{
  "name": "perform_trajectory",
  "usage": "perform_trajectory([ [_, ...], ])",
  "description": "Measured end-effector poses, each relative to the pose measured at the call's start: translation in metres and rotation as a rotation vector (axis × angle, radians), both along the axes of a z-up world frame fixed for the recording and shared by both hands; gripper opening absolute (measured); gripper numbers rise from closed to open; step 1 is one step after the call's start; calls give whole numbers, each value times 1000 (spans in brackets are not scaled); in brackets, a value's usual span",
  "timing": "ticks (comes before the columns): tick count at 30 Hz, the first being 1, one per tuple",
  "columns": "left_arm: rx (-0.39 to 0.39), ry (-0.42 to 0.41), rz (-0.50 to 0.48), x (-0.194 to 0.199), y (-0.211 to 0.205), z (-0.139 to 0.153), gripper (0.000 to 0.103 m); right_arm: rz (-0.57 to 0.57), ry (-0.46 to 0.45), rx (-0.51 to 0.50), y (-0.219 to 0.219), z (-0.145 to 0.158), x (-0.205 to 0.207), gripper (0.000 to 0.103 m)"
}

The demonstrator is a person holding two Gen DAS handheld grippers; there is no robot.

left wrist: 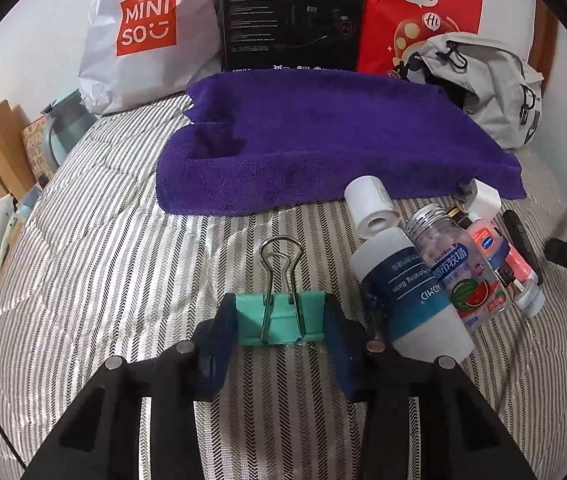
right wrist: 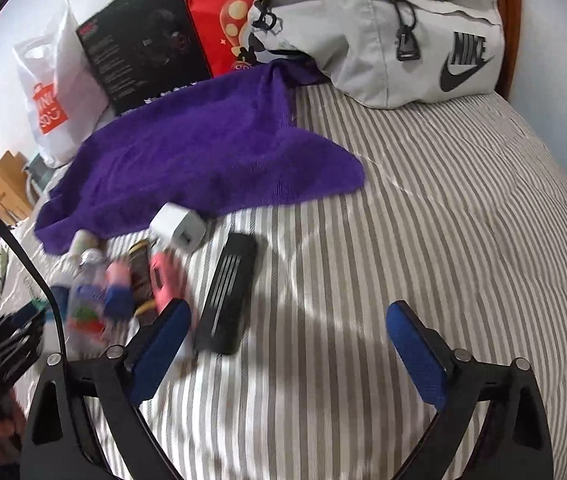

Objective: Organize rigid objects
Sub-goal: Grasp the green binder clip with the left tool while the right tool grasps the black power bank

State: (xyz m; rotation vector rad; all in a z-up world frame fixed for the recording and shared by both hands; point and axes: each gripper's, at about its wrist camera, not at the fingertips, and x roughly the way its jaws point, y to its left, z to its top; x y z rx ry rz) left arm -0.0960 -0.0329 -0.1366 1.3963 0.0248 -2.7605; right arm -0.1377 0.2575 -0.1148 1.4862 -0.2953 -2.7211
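Observation:
My left gripper (left wrist: 281,322) is shut on a teal binder clip (left wrist: 281,320), low over the striped bedspread (left wrist: 103,260). To its right lies a row of items: a white and blue balm bottle (left wrist: 411,296), a clear candy bottle (left wrist: 463,272), a pink tube (left wrist: 499,252), a white tape roll (left wrist: 371,208) and a white charger (left wrist: 485,196). In the right wrist view my right gripper (right wrist: 289,312) stands open, nothing between its fingers. A black flat case (right wrist: 227,292) lies just past its left finger, beside the charger (right wrist: 179,228) and the blurred bottles (right wrist: 91,296).
A purple towel (left wrist: 323,140) spreads behind the items. Against the wall stand a white shopping bag (left wrist: 143,32), a black box (left wrist: 291,16), a red bag (left wrist: 415,12) and a grey backpack (right wrist: 403,32). Bare bedspread (right wrist: 463,220) lies to the right.

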Motion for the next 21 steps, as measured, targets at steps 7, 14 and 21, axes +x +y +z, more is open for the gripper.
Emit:
perform_trajectory([
  [7,-4,-14,-27,-2,-2,3,40,18,13,114,-17,-10,-18,90],
  [14,-3,-17,-39,-1,-1,2,40,64,18,187,-10,-13,-12,88],
  [21,-4,-16,-43,-2,-1,1,40,177,59,178,-16,-11,-11,51],
])
